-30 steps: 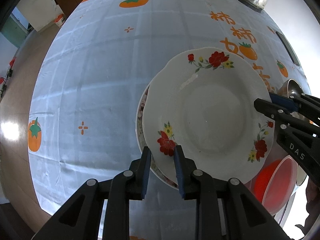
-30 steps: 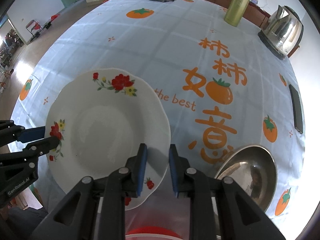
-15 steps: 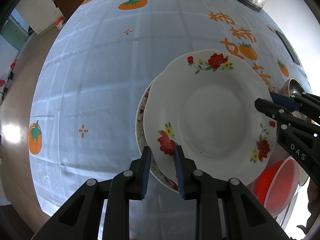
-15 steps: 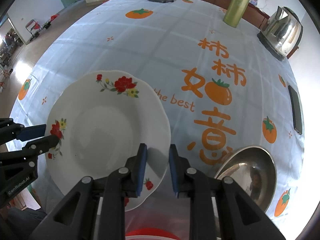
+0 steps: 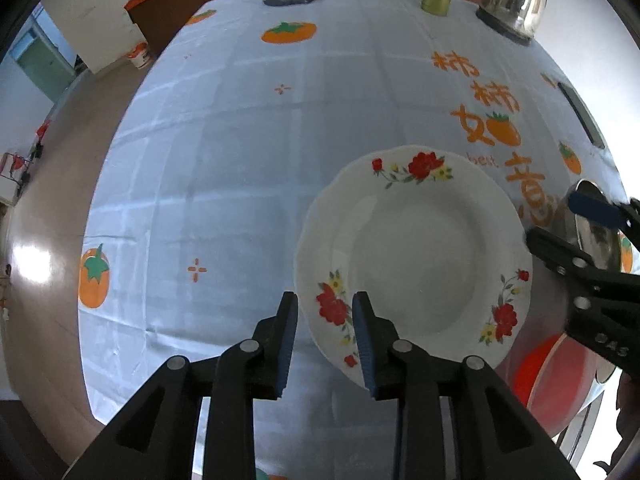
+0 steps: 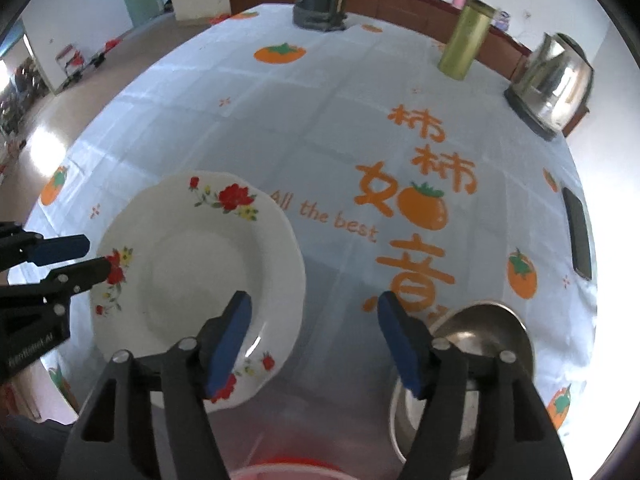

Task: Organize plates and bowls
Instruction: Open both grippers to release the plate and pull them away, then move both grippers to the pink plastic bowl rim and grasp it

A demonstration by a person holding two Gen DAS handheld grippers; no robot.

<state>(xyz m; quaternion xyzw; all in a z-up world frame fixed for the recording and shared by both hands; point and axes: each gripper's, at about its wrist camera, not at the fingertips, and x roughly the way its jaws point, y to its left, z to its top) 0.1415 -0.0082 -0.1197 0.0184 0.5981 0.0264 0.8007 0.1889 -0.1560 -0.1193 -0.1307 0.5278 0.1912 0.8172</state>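
- On the persimmon-print tablecloth (image 5: 240,152), the floral plate (image 5: 416,256) lies flat, its near rim between your left gripper (image 5: 324,336) fingers, which stand parted and released.
- Your right gripper (image 6: 314,336) is spread wide and empty, above the gap between plate (image 6: 192,276) and steel bowl (image 6: 480,332).
- Plate stacking looks finished; next, likely gather the steel bowl or red bowl (image 5: 556,384), approaching a rim squarely.

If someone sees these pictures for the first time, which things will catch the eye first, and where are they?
The white flowered plate near the table's front edge draws the eye first, with the left claw straddling its rim and the right claw wide open beside it. Next come the big orange characters on the tablecloth, and the steel bowl and red bowl to the plate's right.
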